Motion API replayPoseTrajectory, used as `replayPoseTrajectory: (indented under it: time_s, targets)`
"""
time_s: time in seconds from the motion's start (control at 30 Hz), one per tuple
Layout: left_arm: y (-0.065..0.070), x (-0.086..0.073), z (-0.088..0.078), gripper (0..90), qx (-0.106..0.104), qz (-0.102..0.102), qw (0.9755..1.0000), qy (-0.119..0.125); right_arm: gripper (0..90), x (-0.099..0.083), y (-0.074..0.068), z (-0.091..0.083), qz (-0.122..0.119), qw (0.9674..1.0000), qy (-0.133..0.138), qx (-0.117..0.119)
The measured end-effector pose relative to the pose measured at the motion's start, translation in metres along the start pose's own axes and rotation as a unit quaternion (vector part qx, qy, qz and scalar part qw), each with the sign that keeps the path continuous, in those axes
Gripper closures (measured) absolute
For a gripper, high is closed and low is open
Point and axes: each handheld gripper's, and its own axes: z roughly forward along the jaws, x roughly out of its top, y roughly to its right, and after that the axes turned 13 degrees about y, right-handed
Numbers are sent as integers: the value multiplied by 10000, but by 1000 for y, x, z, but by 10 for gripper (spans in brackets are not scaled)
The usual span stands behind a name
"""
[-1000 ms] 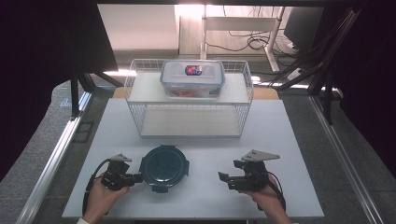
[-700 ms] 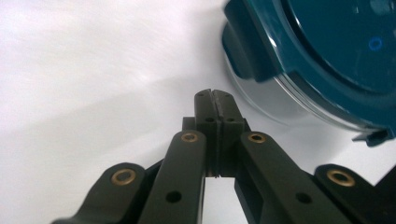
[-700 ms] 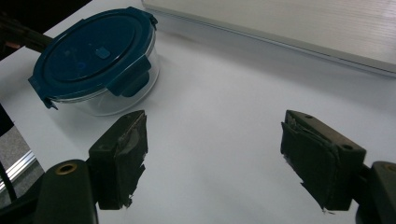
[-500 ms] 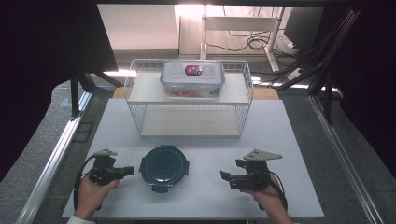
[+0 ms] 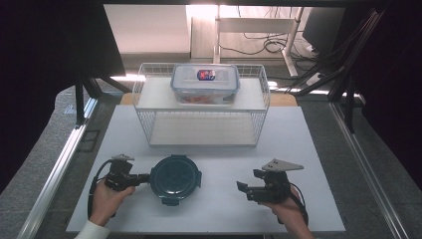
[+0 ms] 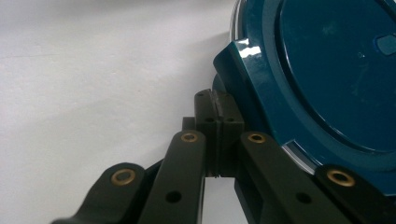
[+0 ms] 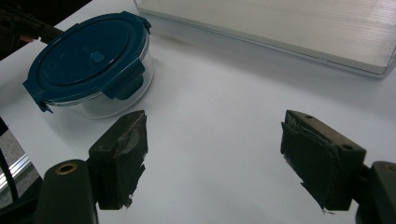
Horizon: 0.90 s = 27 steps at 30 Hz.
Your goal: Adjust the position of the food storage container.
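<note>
Round blue-lidded container (image 5: 175, 179) is sitting on the white counter (image 5: 224, 209) before the wire rack (image 5: 201, 110), the left gripper (image 5: 142, 178) nudging its latch with clenched jaws while the right gripper (image 5: 245, 189) is waiting aside, jaws released.

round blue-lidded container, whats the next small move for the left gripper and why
Probably open the jaws a little. The left gripper is shut, its tips pressed against a side latch of the round container, whose blue lid is still on. It cannot grasp the latch while closed. The right gripper waits open, apart from it.
</note>
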Motion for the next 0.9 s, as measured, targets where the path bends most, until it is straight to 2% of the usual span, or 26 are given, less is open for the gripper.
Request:
replayPoseTrajectory:
  time_s: [0.2,0.33,0.6,0.63,0.7,0.8,0.83,0.9]
  targets:
    - [2,0,3,900,69,11,9999,-73,224,0,0,1,-4,10000,3,7]
    - [4,1,8,900,-71,-77,9999,-89,224,0,0,1,8,10000,-13,6]
    - [16,5,18,900,-202,-33,9997,-131,224,-1,1,1,38,10000,-7,-7]
    - [19,5,20,900,-252,-22,9996,-148,224,-1,1,1,38,10000,-7,-7]
    - [30,5,25,900,-301,131,9992,-219,224,0,2,1,37,10000,-18,-2]
    - [36,6,29,900,-369,193,9988,-247,224,0,2,1,39,10000,-21,0]
    - [45,6,35,900,-428,243,9985,-258,224,-1,3,1,54,10000,-28,-6]
    - [51,7,38,900,-450,278,9983,-241,224,-1,3,1,67,10000,-26,-16]
